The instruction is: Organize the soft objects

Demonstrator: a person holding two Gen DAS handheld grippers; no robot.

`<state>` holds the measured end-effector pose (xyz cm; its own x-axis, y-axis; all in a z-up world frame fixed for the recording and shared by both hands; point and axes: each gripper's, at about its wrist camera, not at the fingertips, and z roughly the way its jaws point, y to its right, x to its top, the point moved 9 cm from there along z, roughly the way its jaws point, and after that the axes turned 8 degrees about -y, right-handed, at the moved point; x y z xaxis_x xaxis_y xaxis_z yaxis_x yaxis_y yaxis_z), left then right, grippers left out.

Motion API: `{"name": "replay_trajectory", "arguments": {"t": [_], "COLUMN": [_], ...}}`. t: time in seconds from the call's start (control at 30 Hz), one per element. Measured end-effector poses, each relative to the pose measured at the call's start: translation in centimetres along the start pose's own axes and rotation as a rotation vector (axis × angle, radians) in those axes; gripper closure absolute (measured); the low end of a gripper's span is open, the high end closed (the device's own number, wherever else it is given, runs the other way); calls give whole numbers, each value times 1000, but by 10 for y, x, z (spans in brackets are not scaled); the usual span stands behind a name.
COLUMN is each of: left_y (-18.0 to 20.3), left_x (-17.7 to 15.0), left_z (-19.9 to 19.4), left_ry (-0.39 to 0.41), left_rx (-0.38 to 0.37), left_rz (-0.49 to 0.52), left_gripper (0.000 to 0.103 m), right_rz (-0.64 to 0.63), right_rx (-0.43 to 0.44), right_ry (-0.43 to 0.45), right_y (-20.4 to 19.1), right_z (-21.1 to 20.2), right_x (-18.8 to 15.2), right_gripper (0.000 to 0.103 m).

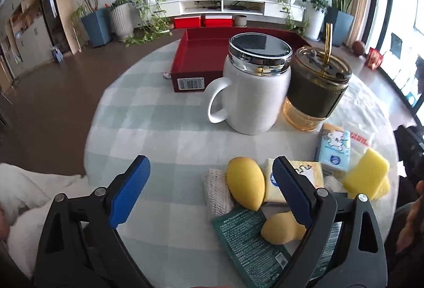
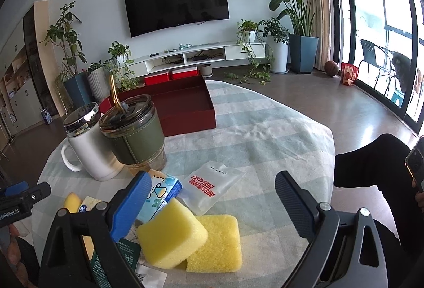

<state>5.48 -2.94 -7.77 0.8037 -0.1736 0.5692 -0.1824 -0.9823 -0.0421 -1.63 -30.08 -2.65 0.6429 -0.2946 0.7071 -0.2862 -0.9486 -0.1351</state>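
On the round checked table lie soft items. In the left wrist view there are two yellow egg-shaped sponges [image 1: 245,183], a knitted cloth [image 1: 217,193], a yellow tissue pack [image 1: 308,174], a blue tissue pack [image 1: 334,148] and a yellow sponge [image 1: 367,178]. My left gripper [image 1: 212,193] is open and empty, just left of this pile. In the right wrist view two yellow sponges [image 2: 190,240] overlap between the fingers of my right gripper [image 2: 214,204], which is open above them. The blue tissue pack [image 2: 161,193] and a white sachet [image 2: 212,186] lie behind them.
An open red box [image 1: 201,54] stands at the table's far side. A white lidded mug [image 1: 254,91] and a green-sleeved glass cup with straw [image 1: 315,91] stand in front of it. A green packet [image 1: 246,243] lies under the egg sponges. A person's dark leg [image 2: 371,166] is at the right.
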Motion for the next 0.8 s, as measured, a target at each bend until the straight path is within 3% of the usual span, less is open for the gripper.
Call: {"name": "replay_trajectory", "arguments": {"t": [0.17, 0.3, 0.37, 0.53, 0.7, 0.8], "left_y": [11, 24, 27, 36, 49, 37], "left_x": [3, 4, 8, 30, 36, 29], "left_z": [0, -3, -7, -33, -54, -51], "left_ry": [-12, -35, -43, 41, 98, 77], "left_rx": [-11, -68, -60, -62, -89, -12], "left_rz": [-2, 0, 3, 20, 43, 41], "left_gripper": [9, 9, 9, 9, 9, 12], "right_rz": [-47, -143, -144, -116, -117, -65], "right_rx": [-17, 6, 30, 63, 70, 13], "right_ry": [-39, 22, 48, 56, 50, 82], "right_y": [-13, -45, -54, -64, -73, -71], "right_z": [-12, -46, -60, -78, -78, -67], "right_x": [-4, 13, 26, 42, 24, 8], "right_gripper": [6, 6, 6, 6, 6, 9]}}
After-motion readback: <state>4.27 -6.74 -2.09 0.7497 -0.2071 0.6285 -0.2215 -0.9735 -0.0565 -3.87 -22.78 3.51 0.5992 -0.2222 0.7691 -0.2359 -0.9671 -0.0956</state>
